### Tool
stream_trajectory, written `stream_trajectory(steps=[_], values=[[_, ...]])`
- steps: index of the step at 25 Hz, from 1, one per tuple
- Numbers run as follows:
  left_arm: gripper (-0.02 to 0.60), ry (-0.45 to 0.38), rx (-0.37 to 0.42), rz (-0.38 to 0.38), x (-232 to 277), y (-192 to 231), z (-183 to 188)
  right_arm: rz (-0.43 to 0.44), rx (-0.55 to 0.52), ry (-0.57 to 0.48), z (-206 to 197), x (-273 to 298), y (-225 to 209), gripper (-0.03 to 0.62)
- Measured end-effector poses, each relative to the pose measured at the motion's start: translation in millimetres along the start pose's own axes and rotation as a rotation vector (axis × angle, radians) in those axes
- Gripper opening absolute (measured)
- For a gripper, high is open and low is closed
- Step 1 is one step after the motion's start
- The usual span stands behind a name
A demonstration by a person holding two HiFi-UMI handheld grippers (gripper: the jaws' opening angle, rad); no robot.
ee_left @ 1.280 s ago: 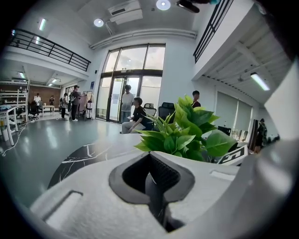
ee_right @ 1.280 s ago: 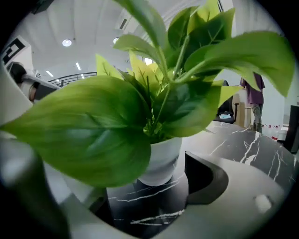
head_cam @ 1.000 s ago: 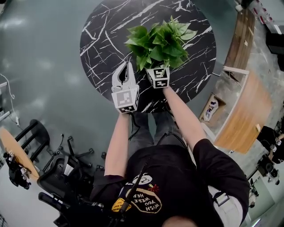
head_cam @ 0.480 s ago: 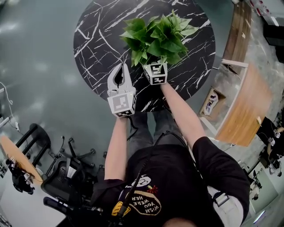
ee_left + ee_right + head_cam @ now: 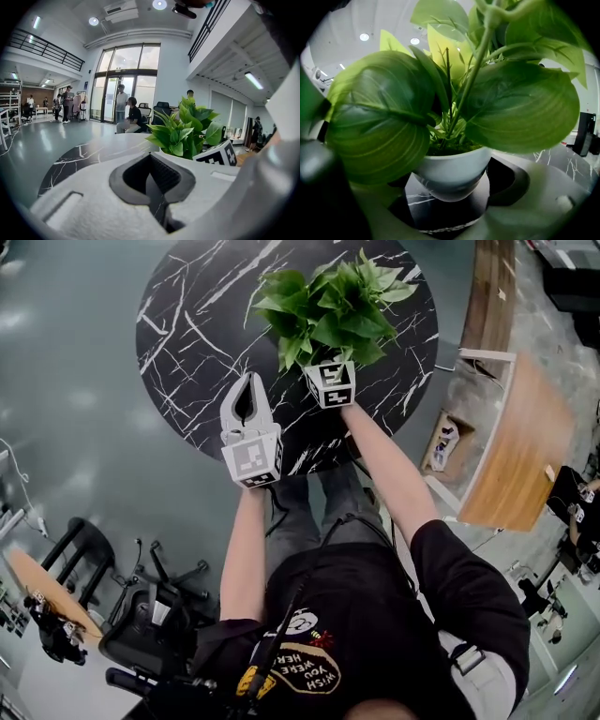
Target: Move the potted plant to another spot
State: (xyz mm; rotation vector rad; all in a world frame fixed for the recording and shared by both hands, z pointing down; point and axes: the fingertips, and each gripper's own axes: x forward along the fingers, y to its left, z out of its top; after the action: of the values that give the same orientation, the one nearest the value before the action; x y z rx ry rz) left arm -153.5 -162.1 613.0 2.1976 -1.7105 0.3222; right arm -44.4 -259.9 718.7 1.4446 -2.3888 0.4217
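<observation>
One potted plant (image 5: 328, 306) stands in the upper middle of the head view, over the far half of the single round black marble table (image 5: 187, 324). Two grippers reach toward it from the table's near edge.

The right gripper (image 5: 330, 379) is tucked under the leaves. In its own view the white pot (image 5: 450, 171) sits between its two jaws, which appear to press on either side of it, though a big leaf hides most of the jaw at the frame's left. A strip of marble shows under the pot's rounded base; whether the pot touches the table I cannot tell.

The left gripper (image 5: 248, 385) hangs just left of the plant and apart from it. Its jaws are together with nothing between them.

Each gripper carries one marker cube (image 5: 251, 457); the right one's also shows at the left gripper view's lower right. Several people (image 5: 132, 117) stand or sit far behind the table.
</observation>
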Motion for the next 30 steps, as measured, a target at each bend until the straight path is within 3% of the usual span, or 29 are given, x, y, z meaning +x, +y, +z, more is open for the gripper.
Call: stream_trajectory(steps=[9,30], values=[[0.003,0.014,0.013,-0.071,16,-54,-6,-0.093,0.038,0.0,-5,-18,-75,0.489],[0.003,0.034,0.04,-0.178,56,-124,-1,-0.258,0.107,-0.009,-3,-39,-216,0.489]])
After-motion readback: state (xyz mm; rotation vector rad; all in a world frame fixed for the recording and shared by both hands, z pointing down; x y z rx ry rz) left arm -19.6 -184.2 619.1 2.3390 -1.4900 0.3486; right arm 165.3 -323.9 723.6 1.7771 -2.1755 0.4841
